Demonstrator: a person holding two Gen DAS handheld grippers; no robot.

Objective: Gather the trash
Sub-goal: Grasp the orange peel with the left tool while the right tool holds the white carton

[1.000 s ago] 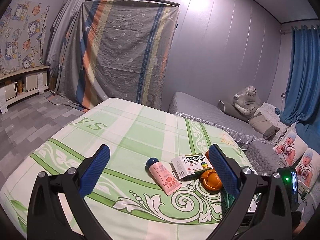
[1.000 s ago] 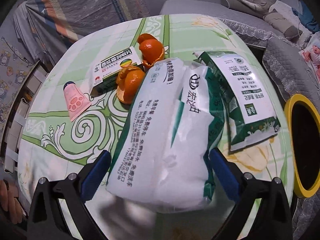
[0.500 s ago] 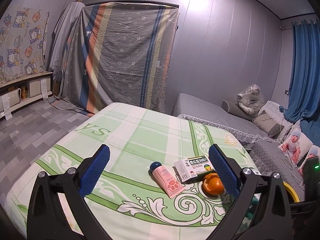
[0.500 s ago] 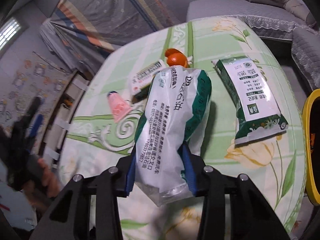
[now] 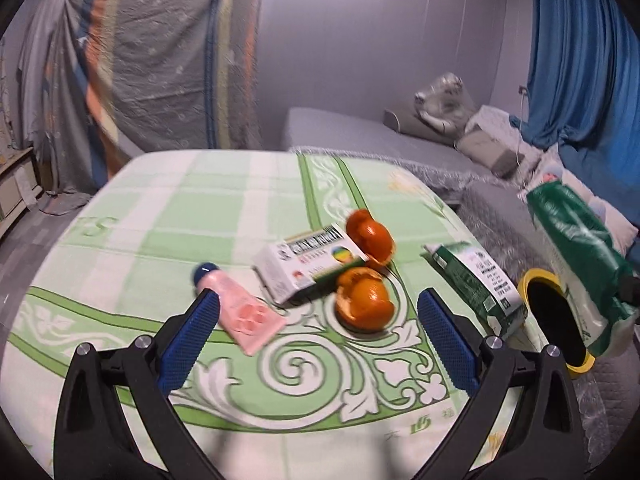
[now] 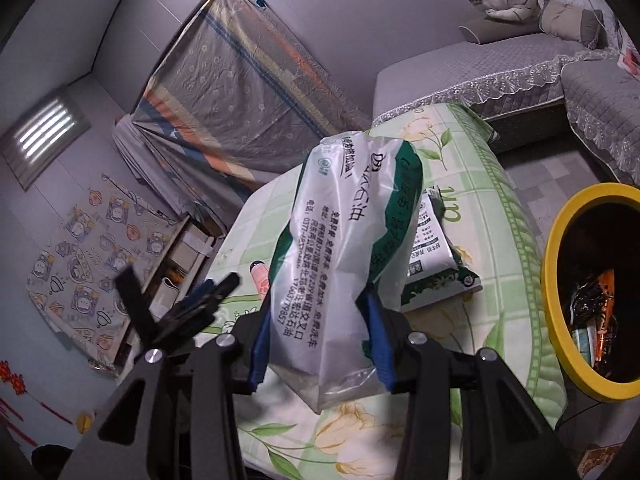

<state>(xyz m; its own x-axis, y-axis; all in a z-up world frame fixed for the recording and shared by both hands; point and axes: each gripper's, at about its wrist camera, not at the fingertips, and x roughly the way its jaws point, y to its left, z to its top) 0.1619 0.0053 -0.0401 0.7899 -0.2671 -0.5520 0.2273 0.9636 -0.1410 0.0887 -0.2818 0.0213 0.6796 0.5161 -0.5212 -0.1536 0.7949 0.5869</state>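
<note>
My right gripper [image 6: 320,332] is shut on a white and green plastic bag [image 6: 344,248] and holds it in the air over the table's right edge. The bag also shows at the right of the left wrist view [image 5: 580,264], above the yellow-rimmed bin [image 5: 552,316]. My left gripper [image 5: 316,332] is open and empty above the table. In front of it lie a pink tube [image 5: 240,312], a medicine box [image 5: 308,264] and two pieces of orange peel [image 5: 362,300], [image 5: 370,236]. A green packet [image 5: 476,280] lies at the table's right edge.
The bin [image 6: 560,272] stands on the floor right of the table and holds wrappers. The green patterned tablecloth [image 5: 200,216] covers the table. A grey sofa [image 5: 360,136] with cushions runs behind it. Blue curtains [image 5: 580,60] hang at the right.
My right gripper has lifted the bag off the table and carried it right toward the bin. My left gripper has swung right and tilted down toward the tube, box and peel.
</note>
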